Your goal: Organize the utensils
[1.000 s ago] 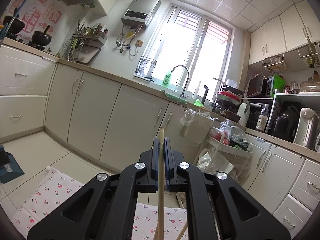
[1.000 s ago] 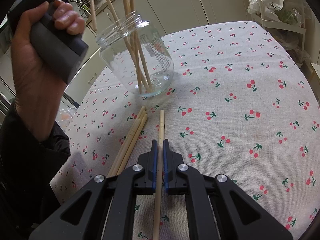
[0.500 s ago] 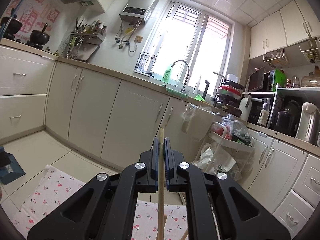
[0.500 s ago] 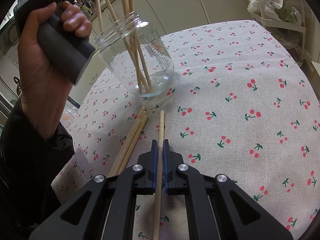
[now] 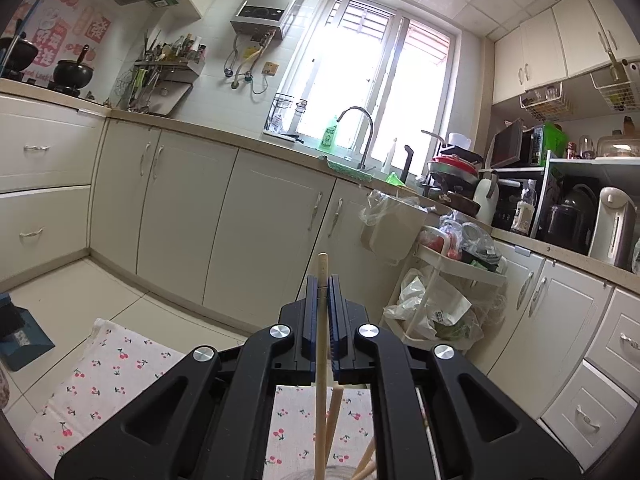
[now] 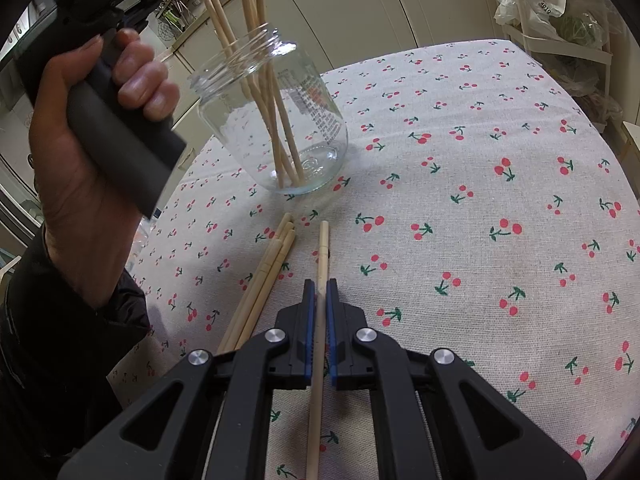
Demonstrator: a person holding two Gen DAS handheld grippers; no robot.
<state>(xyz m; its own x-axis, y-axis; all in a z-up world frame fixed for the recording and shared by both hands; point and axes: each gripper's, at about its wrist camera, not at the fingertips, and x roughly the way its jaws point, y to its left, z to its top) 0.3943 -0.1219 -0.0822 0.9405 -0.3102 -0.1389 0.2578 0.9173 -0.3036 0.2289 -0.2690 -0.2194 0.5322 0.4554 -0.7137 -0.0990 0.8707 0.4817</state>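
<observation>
Holding a chopstick in my left gripper, jaws pinched on it near its top end, shaft hanging down toward the jar. Compared with a second ago the left unit has tipped up and slid in over the jar mouth: in the right view my left hand now sits just beside the rim, where before it was further off to the side. The left view shows other sticks' tips and a grey rim edge at the bottom, so I judge the stick is lined up over or already entering the opening; can't tell whether its lower end is inside.

Right gripper is closed on a second chopstick, same pose as a second ago, stick pointing at the jar. Can't tell if it's lifted or lying flat on the cloth.

Several sticks lean in the jar already. A loose bundle lies on the cloth just left of the right gripper, short of the jar.

Meaning: the left drop looks imminent, then the right stick, then the bundle. Risk: releasing off-centre clips the rim or nudges the jar.
</observation>
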